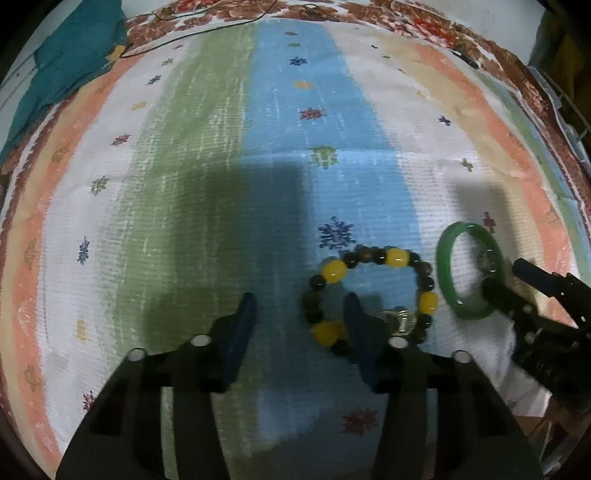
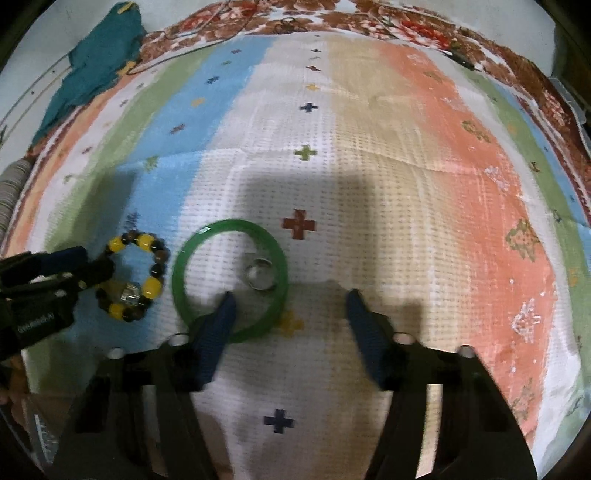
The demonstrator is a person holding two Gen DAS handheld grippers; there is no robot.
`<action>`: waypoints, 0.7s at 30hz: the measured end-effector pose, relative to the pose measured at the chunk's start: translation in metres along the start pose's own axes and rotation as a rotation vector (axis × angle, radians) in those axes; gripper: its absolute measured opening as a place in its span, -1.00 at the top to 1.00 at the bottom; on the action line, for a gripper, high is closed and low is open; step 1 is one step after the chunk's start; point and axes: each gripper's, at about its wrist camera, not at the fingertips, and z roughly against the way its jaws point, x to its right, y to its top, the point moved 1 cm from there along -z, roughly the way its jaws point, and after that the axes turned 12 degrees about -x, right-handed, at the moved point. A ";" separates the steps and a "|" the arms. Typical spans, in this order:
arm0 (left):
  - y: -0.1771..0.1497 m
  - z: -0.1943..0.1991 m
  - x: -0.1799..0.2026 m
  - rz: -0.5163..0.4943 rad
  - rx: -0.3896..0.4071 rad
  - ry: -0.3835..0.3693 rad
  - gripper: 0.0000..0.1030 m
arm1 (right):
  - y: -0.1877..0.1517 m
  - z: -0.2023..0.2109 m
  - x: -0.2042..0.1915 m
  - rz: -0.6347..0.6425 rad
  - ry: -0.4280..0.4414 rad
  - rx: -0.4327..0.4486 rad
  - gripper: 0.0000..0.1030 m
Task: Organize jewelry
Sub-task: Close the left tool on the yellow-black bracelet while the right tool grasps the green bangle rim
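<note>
A bracelet of dark and yellow beads (image 1: 334, 270) lies on the striped cloth (image 1: 277, 110). My left gripper (image 1: 299, 306) hangs just over it, open; its right finger (image 1: 354, 317) sits inside the loop, and the loop's left side lies between the jaws, untouched. A green bangle (image 2: 229, 223) lies to the right with a small silver ring (image 2: 262, 278) inside it. Over the bangle stands my right gripper (image 2: 291, 301), open, its left finger (image 2: 221, 321) crossing the bangle's near rim. Each view shows the other gripper at its edge.
A teal cloth (image 2: 99, 55) is bunched at the far left. A thin dark cable (image 1: 207, 27) runs along the floral bedding (image 2: 332, 18) beyond the striped cloth. A small dark object (image 2: 461, 61) lies at the far right.
</note>
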 end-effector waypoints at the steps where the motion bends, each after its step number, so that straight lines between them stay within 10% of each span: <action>1: 0.000 0.000 -0.001 -0.001 0.002 0.010 0.37 | 0.000 0.000 0.001 -0.001 0.007 0.000 0.05; 5: 0.000 0.001 -0.009 0.014 -0.003 -0.010 0.81 | -0.001 0.001 0.000 0.011 0.018 -0.001 0.77; 21: -0.018 0.061 0.021 -0.085 0.156 -0.011 0.81 | -0.017 0.043 -0.013 0.065 0.004 0.115 0.83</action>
